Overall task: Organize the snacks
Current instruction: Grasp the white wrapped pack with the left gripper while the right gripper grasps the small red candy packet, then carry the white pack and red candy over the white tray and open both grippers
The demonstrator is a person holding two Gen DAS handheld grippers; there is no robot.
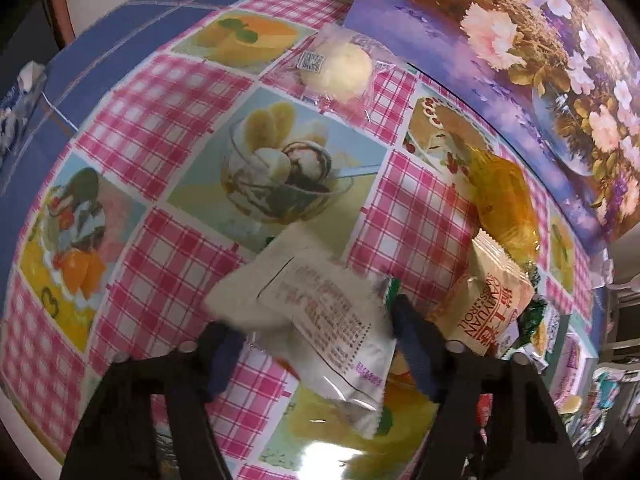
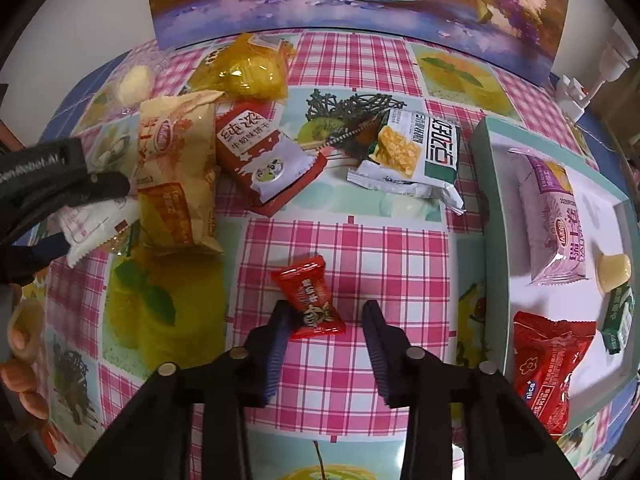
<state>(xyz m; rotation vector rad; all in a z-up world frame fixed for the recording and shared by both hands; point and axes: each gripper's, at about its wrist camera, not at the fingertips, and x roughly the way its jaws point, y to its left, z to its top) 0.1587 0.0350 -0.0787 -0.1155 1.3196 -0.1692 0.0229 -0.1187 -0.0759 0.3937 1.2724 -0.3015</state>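
Observation:
In the left wrist view a white and silver snack packet (image 1: 320, 312) lies across my left gripper (image 1: 316, 320), with a finger against each side of it. The right wrist view shows the same gripper (image 2: 96, 216) at the far left, closed on that packet (image 2: 92, 220) just off the tablecloth. My right gripper (image 2: 328, 320) points down over a small red candy (image 2: 310, 300) on the pink check cloth. The candy sits between the fingers and touches the left finger (image 2: 280, 332). A gap shows between the candy and the right finger.
A teal-rimmed box (image 2: 480, 168) at the right holds a purple roll packet (image 2: 556, 216), a jelly cup (image 2: 614, 272), a green packet (image 2: 620, 320) and a red packet (image 2: 548, 364). Loose snacks lie beyond: beige roll (image 2: 176, 176), red biscuit packet (image 2: 260, 156), green-white packet (image 2: 412, 156), yellow packet (image 2: 248, 68).

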